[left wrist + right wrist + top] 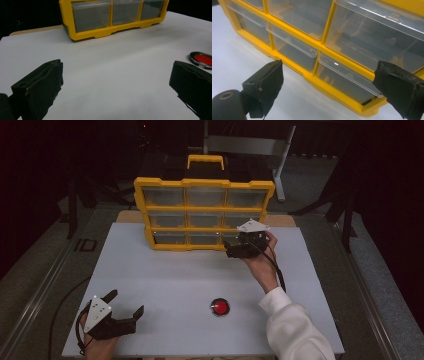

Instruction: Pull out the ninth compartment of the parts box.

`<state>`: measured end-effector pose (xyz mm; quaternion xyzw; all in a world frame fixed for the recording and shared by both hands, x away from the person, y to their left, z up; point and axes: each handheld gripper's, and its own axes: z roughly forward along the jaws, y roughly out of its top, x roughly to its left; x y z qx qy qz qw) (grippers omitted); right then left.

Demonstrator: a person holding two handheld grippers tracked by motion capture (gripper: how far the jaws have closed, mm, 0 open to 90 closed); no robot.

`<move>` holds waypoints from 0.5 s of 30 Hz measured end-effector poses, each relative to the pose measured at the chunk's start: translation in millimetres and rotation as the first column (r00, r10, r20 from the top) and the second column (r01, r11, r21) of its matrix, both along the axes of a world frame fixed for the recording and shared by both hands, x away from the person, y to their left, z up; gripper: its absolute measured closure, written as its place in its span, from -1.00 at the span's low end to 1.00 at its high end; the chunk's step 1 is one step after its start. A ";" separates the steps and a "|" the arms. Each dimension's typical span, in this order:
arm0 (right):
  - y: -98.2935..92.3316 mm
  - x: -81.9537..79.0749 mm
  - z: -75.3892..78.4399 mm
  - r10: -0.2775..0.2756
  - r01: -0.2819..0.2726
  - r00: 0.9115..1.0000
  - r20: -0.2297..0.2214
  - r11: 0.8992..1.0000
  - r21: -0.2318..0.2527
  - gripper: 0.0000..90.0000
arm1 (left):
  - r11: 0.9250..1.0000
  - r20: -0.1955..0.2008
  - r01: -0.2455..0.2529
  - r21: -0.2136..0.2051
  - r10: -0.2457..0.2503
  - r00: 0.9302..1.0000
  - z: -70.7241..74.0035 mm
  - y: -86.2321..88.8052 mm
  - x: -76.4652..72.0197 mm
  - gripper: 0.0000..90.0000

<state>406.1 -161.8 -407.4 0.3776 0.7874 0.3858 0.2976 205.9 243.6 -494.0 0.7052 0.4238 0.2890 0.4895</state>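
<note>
A yellow drawer cabinet is stood upright at the far middle of the white table, its clear drawers arranged three across and three down, with a yellow handle on top. The bottom-right drawer is seen in the right gripper view directly ahead of the jaws; its clear front is tilted slightly forward of the frame, with a dark gap at its lower right corner.

The right gripper is held by a hand at the cabinet's lower right corner, just beside that drawer. Its jaws are spread wide — one black pad is seen low at the left and the other at the right edge of its own view — and nothing is held between them. Whether a pad touches the drawer cannot be told.

The left gripper is held low at the near left corner of the table, well apart from the cabinet. Its jaws are likewise spread apart with only bare table between them.

A red round button with a dark rim is set on the table near the front edge — between the two grippers in the high view.
</note>
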 end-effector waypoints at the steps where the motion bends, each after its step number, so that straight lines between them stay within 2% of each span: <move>1: 0.2 1.7 -0.6 -0.003 0.003 1.000 0.000 1.000 -0.009 -0.81 | 1.000 -0.001 0.000 0.000 0.000 1.000 -0.1 0.0 0.1 -1.00; 15: 1.9 23.6 -17.6 -0.028 0.024 0.998 -0.055 0.998 -0.063 -0.80 | 1.000 -0.005 0.003 -0.001 -0.003 1.000 -0.7 -0.4 0.6 -1.00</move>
